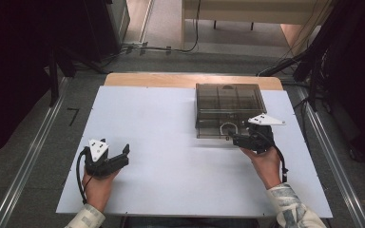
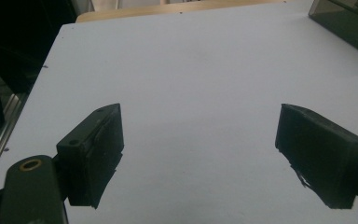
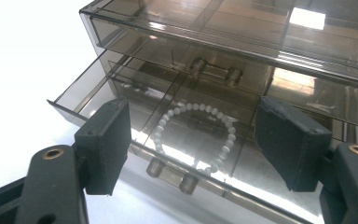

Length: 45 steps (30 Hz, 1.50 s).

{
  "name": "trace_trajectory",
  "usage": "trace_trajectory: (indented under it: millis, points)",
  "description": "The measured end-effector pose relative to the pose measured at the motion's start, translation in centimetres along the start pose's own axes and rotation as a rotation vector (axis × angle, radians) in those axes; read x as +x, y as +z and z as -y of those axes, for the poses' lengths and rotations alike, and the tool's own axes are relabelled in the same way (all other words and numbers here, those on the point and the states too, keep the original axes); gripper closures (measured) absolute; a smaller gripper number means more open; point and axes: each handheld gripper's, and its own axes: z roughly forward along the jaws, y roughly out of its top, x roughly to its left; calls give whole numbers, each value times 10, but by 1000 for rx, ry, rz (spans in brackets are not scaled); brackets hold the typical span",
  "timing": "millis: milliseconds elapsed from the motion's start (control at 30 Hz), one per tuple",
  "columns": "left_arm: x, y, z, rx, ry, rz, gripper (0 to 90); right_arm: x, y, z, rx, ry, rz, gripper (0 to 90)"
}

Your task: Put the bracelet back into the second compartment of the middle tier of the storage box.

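A smoky see-through drawer box (image 1: 228, 102) stands on the white tabletop (image 1: 171, 142) at the right. Its bottom drawer (image 3: 98, 100) is pulled partly out, and a white bead bracelet (image 3: 193, 135) lies inside one compartment. In the high view the bracelet (image 1: 229, 128) sits just behind the drawer front. My right gripper (image 1: 234, 138) is just in front of that drawer, jaws open. In the right gripper view this gripper (image 3: 196, 119) has the drawer's handle (image 3: 172, 176) low between its jaws, touching neither pad. My left gripper (image 1: 125, 153) rests open over bare table at the left, nothing between its jaws (image 2: 200, 130).
The box's upper drawer (image 3: 223, 56) is closed, with its own handle (image 3: 214, 70). A wooden strip (image 1: 190, 80) edges the table's far side. Metal rails (image 1: 28, 161) run along the floor on both sides, and cables (image 1: 171, 47) lie beyond the table.
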Motion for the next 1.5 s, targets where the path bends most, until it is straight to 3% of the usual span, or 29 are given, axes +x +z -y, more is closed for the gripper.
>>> trace_trajectory:
  millis: [500, 1500]
  points:
    - [-1, -1, 0, -1, 8, 7, 161, -7, -28, 11, -21, 0, 8, 246]
    - [-3, -1, -1, -10, 21, 1, 161, -30, -65, 49, 23, 24, 43, 245]
